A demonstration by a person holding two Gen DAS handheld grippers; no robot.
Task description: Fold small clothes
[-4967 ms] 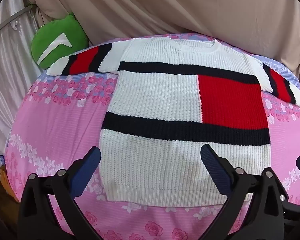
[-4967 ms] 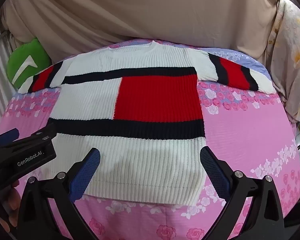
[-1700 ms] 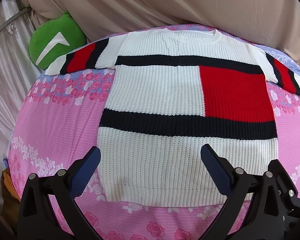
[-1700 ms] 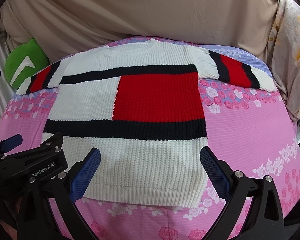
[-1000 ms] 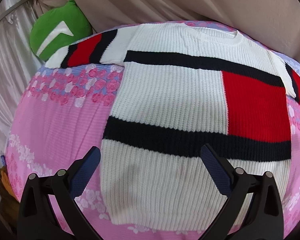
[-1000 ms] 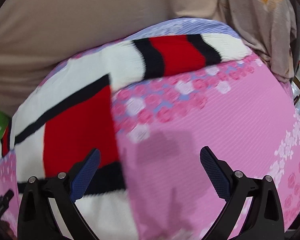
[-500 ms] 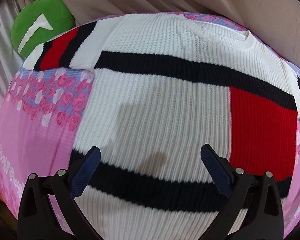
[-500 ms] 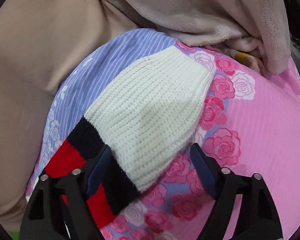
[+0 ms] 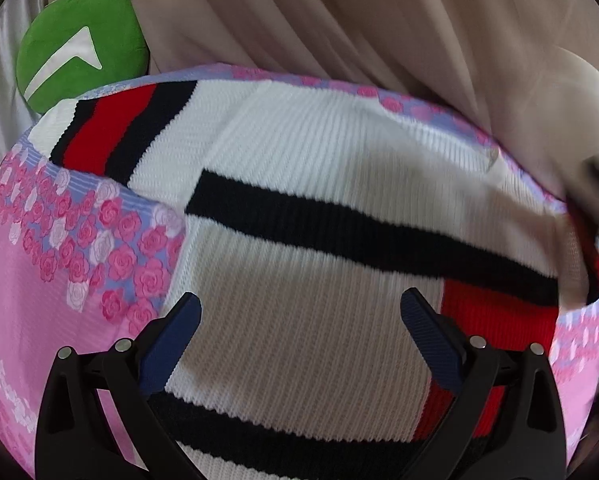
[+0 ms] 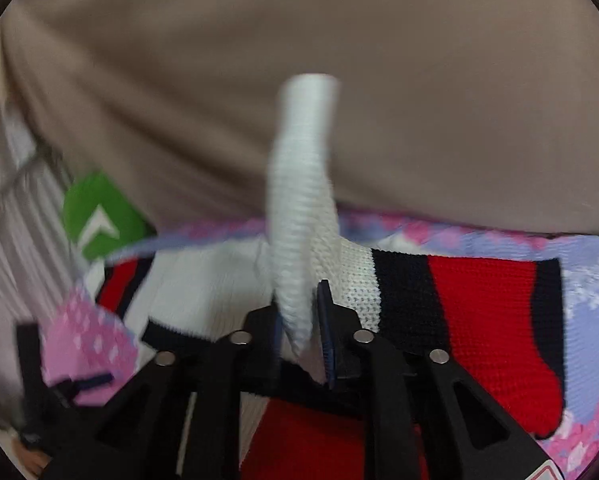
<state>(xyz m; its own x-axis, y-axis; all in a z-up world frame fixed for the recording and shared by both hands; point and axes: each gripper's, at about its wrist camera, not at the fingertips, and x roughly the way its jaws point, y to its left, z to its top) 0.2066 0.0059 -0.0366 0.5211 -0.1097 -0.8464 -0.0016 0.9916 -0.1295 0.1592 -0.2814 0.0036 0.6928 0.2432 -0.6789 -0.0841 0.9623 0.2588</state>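
I see the sweater (image 9: 299,248) lying flat on the pink bed sheet (image 9: 31,280). My right gripper (image 10: 301,332) pinches the white sleeve end (image 10: 299,216) and holds it up. My left gripper (image 9: 299,336) hangs wide open over the sweater's middle, near a green pillow (image 9: 79,60).

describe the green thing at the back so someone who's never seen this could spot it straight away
Start from the pink rose-print bedspread with the knit sweater on it. Follow the sweater's striped sleeve to the back left edge. Behind it lies the green cushion, the only green thing, marked with a white chevron.
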